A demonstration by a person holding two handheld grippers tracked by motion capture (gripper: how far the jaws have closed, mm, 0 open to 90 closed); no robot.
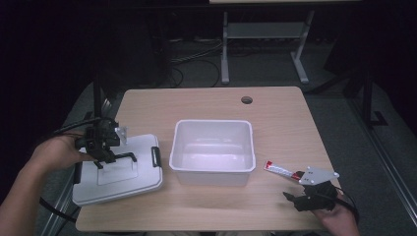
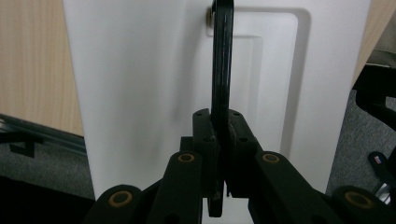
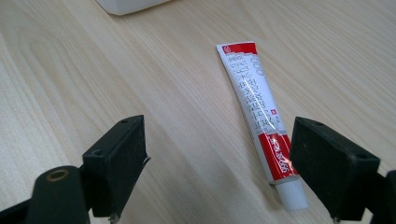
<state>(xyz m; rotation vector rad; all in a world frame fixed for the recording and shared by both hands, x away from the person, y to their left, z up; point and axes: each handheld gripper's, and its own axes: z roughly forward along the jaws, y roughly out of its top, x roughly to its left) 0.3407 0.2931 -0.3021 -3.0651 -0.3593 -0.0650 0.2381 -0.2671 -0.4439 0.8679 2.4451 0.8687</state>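
Two grippers: we hold one in each hand over the desk (image 1: pixel 275 108).
Left gripper (image 1: pixel 104 156): our jaws are clamped on the black handle (image 2: pixel 222 70) of the white lid (image 1: pixel 118 172), which lies flat at the desk's left edge.
Right gripper (image 1: pixel 294 199): our jaws stand wide, holding nothing.
Tube (image 3: pixel 257 109): flat on the desk, cap end beside one jaw.
Bin (image 1: pixel 212 150): white, mid-desk, between lid and tube.

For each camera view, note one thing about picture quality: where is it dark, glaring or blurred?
High view: the floor and room around the table are dark. Left gripper view: the white lid looks washed out, the near jaws soft. Right gripper view: glare streaks the tube, and the jaws are blurred.
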